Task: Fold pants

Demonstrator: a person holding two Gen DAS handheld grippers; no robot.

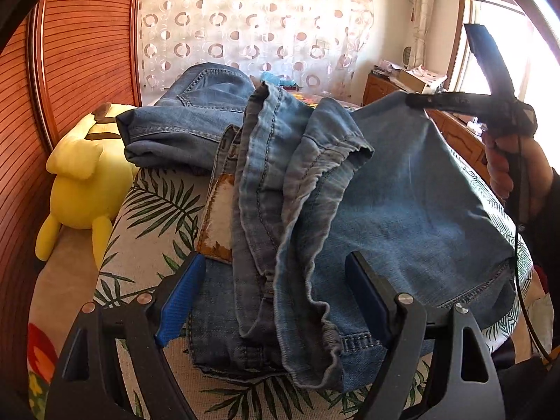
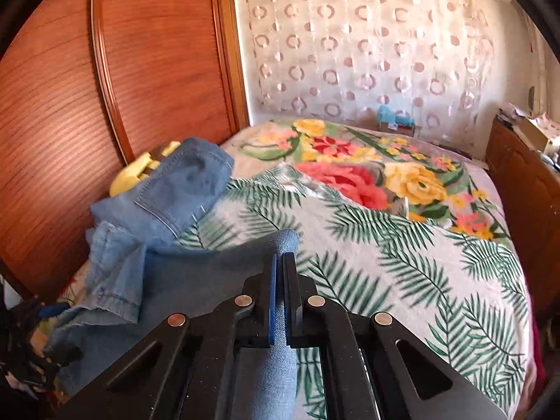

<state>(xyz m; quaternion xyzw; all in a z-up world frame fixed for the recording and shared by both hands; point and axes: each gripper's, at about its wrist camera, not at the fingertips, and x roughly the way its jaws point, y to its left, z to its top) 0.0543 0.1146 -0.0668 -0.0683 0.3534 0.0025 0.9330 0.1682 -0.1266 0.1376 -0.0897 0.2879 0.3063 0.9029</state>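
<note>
The right hand-held gripper [image 2: 280, 262] has its two jaws pinched tight on a fold of the blue denim jeans [image 2: 210, 273], the cloth running between the pads and down under the tool. From the left wrist view the same tool appears raised at the far right, a person's hand [image 1: 507, 171] around its handle, with a jeans edge lifted up to its tip and the fabric hanging from there in a slope.

The left hand-held gripper [image 1: 276, 297] stands wide, its blue pads [image 1: 182, 301] on either side of the bunched waistband and seam section directly ahead of it; whether the pads touch the denim cannot be told. Just ahead and to the left of that tool a worn leather patch [image 1: 218, 217] shows on the waistband. Farther ahead a trouser leg lies folded over in a heap.

The jeans rest on a bed, over a palm-leaf blanket [image 2: 402, 262]; beyond the right tool lies a floral blanket [image 2: 367, 171]. A yellow plush toy [image 1: 80, 175] sits far left of the left tool, against the wooden headboard [image 1: 80, 56].
</note>
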